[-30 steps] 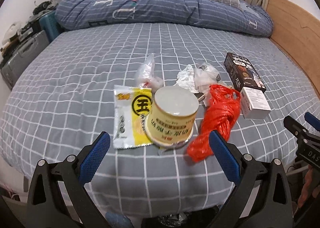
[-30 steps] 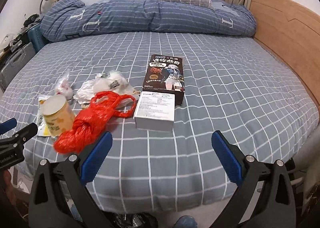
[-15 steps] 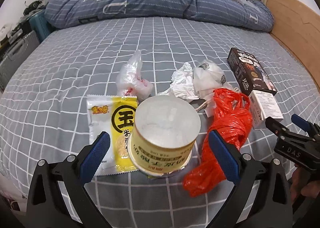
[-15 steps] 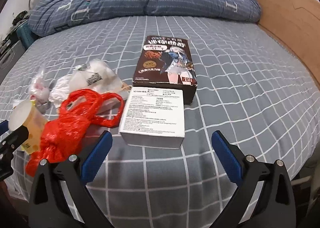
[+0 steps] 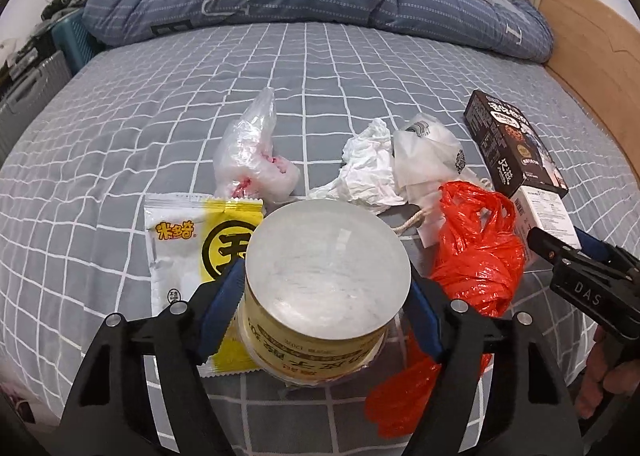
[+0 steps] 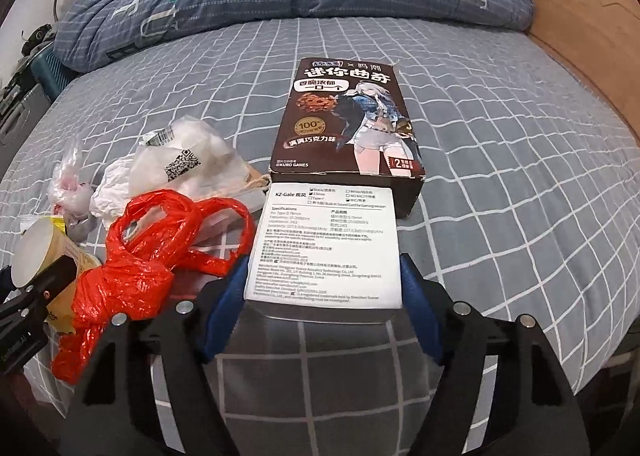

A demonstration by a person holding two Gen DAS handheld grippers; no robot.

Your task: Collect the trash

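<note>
**padthai_bot:** How were the two grabs looking? Both claws had just been closing in, right?

**umi_newbie:** Yep, both closing. On the grey checked bedsheet [image 6: 500, 184], the right gripper [image 6: 324, 298] had the white spec-sheet box [image 6: 326, 248] between its blue pads, which sat right up against the box's two long sides; looked clamped to me, near the front end. The left gripper [image 5: 326, 312] was the same story with the yellow snack tub [image 5: 324, 296], pads pressed to either side just under the lid rim.

**padthai_bot:** Tips?

**umi_newbie:** My guess: squeeze the box gently, since thin card probably caves. The tub is round and slick, so keep the pads level and lift straight up, or it could twist out. Watch the red plastic bag [image 5: 476, 256] too; it lay touching the tub's side and might snag.

**padthai_bot:** Anything inside stuff?

**umi_newbie:** Big to small: the dark cookie box [image 6: 348, 124] was shut, contents unknown. White box, closed. The tub had its frosted lid on, couldn't see in. The red bag was knotted up. The clear bag [image 5: 250, 152] had some pinkish scraps inside.
</note>
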